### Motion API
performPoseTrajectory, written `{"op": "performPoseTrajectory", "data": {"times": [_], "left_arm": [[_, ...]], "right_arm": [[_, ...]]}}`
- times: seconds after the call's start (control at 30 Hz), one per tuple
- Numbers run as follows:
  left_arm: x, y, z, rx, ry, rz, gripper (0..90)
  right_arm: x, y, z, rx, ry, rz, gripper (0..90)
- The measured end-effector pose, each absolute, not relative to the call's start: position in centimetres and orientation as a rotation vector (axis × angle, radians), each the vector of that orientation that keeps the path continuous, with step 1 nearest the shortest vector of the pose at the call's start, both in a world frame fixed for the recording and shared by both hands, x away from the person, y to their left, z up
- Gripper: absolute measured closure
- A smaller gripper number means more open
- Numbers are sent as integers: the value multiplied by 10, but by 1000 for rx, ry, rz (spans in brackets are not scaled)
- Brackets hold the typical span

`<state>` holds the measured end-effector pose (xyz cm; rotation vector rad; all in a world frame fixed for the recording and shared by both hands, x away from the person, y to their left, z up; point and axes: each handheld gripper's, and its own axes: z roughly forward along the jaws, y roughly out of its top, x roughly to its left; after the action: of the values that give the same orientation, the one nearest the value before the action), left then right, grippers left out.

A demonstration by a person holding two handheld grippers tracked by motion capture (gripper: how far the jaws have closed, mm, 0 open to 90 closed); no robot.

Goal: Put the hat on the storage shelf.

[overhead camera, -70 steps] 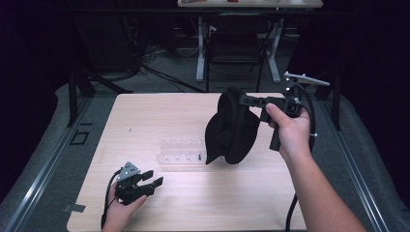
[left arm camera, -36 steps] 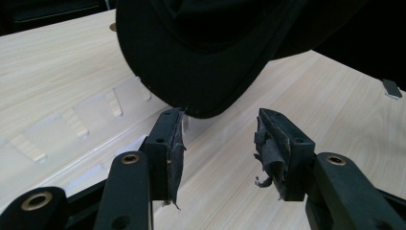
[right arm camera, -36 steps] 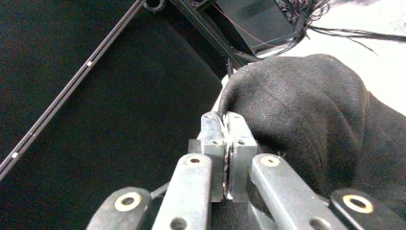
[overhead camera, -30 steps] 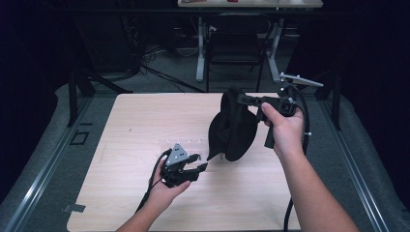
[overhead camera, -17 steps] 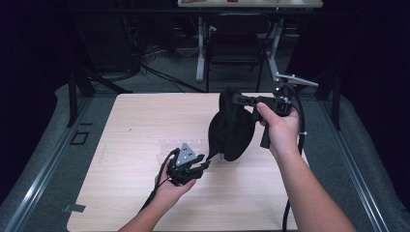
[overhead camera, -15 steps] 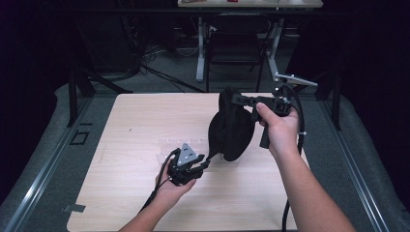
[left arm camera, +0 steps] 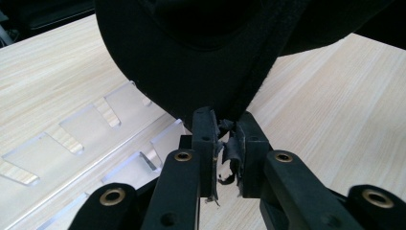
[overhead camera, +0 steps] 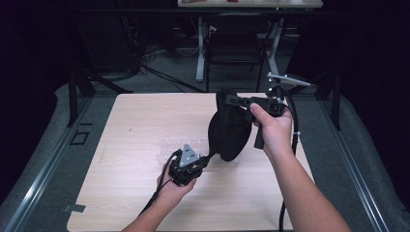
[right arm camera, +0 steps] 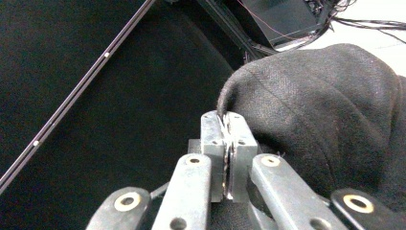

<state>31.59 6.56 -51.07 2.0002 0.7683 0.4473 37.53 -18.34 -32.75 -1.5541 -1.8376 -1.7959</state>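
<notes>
A black fabric hat [overhead camera: 229,130] hangs over the middle of the wooden table [overhead camera: 140,121]. My right gripper [overhead camera: 225,99] holds it from the top, jaws shut on its upper edge [right arm camera: 226,120]. The left gripper [overhead camera: 205,159] sits low by the hat's bottom edge. In the left gripper view its jaws have just been closing, and the hat's lower rim [left arm camera: 191,62] runs down between the fingertips [left arm camera: 225,124], pinched there.
A clear acrylic rack [overhead camera: 167,147] with several slots lies flat on the table under and left of the hat [left arm camera: 72,139]. A dark chair [overhead camera: 237,43] and cables stand beyond the far edge. Cables trail from both grippers toward the near edge.
The left gripper came from the front left of the table up to the hat's bottom edge and its jaws closed on the rim. The right gripper kept hold of the hat, shifting slightly left.
</notes>
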Motion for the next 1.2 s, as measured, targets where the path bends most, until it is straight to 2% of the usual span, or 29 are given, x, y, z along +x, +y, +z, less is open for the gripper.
{"op": "performPoseTrajectory", "data": {"times": [0.5, 0.77, 1.2], "left_arm": [[312, 70, -518, 1987, 782, 463, 838], [311, 72, -520, 1987, 770, 481, 844], [316, 85, -538, 1954, 850, 429, 856]], "right_arm": [[376, -163, -328, -1501, -1865, -1774, 868], [375, -169, -328, -1486, -1843, -1795, 813], [369, -192, -326, -1517, -1839, -1837, 818]]}}
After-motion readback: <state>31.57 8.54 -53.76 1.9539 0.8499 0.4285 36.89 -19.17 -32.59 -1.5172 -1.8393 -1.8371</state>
